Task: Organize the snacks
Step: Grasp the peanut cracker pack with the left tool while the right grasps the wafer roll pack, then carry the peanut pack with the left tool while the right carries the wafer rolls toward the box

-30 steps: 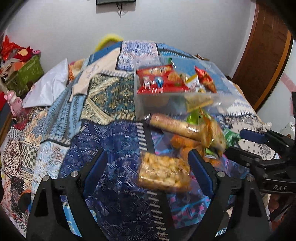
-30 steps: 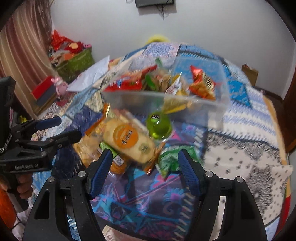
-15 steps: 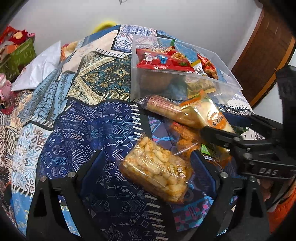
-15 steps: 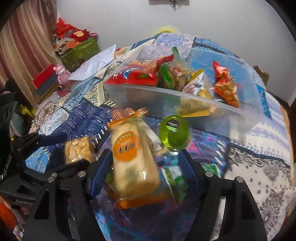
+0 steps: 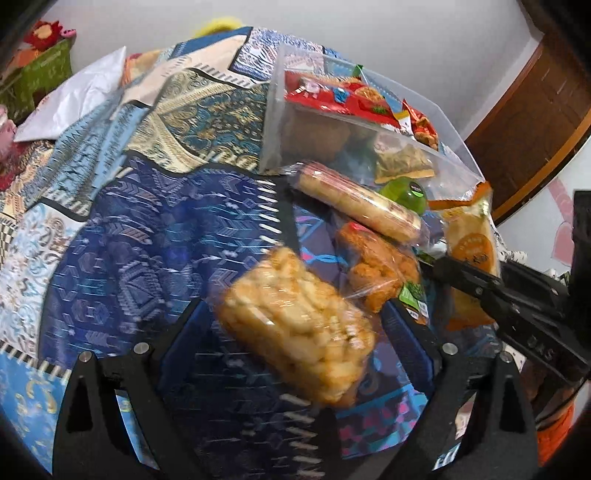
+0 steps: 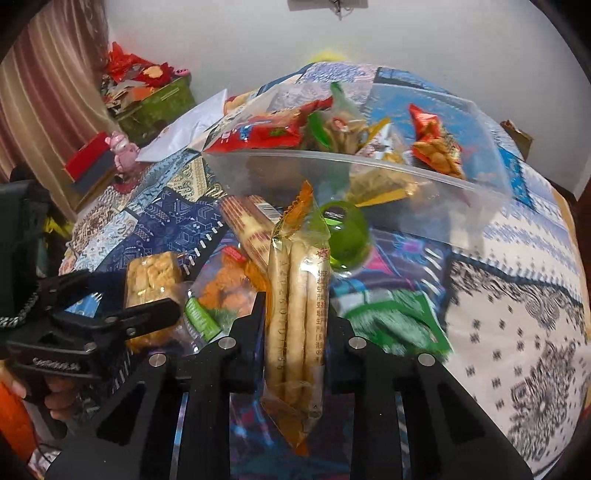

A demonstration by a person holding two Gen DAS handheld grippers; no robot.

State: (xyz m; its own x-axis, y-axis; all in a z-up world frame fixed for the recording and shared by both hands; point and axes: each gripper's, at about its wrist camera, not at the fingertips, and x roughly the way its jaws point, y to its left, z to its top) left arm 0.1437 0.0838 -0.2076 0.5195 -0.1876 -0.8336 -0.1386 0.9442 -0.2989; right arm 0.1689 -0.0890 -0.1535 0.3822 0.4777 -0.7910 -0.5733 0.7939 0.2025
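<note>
Left wrist: patchwork quilt [image 5: 155,229], white wall [image 5: 369,33].

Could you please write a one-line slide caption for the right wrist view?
Right gripper shut on an orange-trimmed pastry pack, held before the clear snack bin.

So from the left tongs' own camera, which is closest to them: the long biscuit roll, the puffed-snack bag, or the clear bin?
1. Puffed-snack bag, right between the left tongs.
2. Long biscuit roll, farther ahead, slightly right.
3. Clear bin, behind the roll, farthest.
</note>
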